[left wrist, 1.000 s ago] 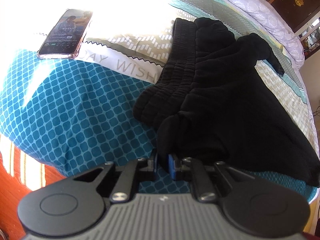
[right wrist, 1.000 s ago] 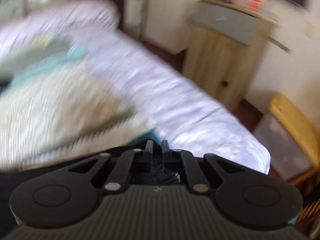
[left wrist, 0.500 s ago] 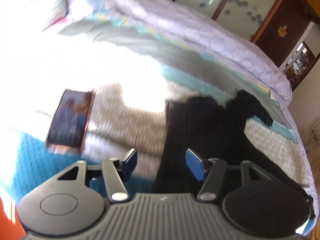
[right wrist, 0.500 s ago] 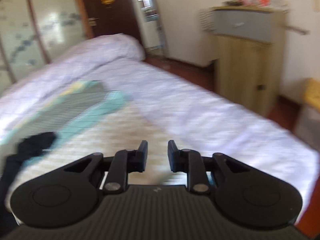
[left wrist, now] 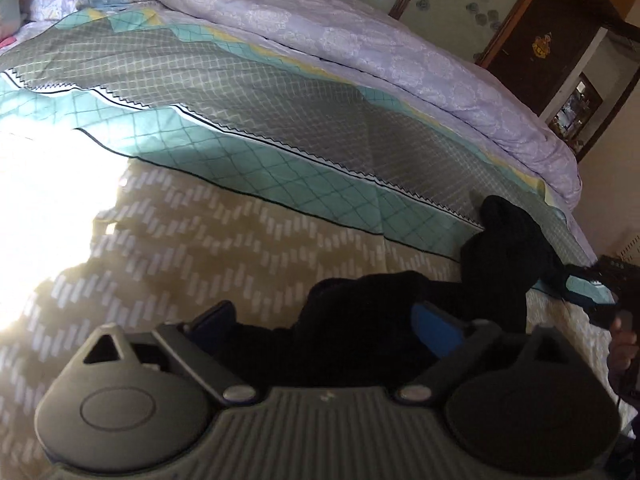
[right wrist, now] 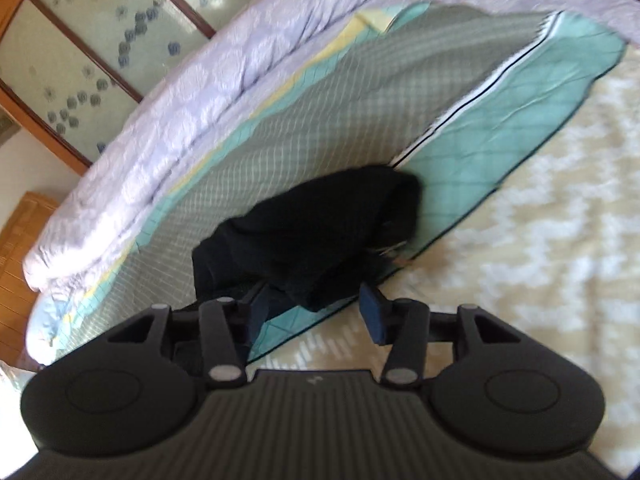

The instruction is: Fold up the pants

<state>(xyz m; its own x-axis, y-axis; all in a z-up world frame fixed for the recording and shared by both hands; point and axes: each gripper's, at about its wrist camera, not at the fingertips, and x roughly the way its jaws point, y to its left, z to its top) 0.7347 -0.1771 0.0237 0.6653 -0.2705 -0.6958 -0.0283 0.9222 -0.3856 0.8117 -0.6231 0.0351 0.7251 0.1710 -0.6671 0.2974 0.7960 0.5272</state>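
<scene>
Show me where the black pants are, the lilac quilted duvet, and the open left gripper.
Black fabric pants (right wrist: 320,232): right wrist view, middle of the bunched cloth.
Lilac quilted duvet (left wrist: 400,56): left wrist view, top of the rolled edge.
Left gripper (left wrist: 324,328): left wrist view, midway between its open fingertips, over the pants.

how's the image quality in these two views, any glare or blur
Left wrist view: sharp, but sunlight blows out the bedspread at far left, and the black pants show no detail. Right wrist view: motion-blurred, softening the pants; fisheye bends the bed edges.
</scene>
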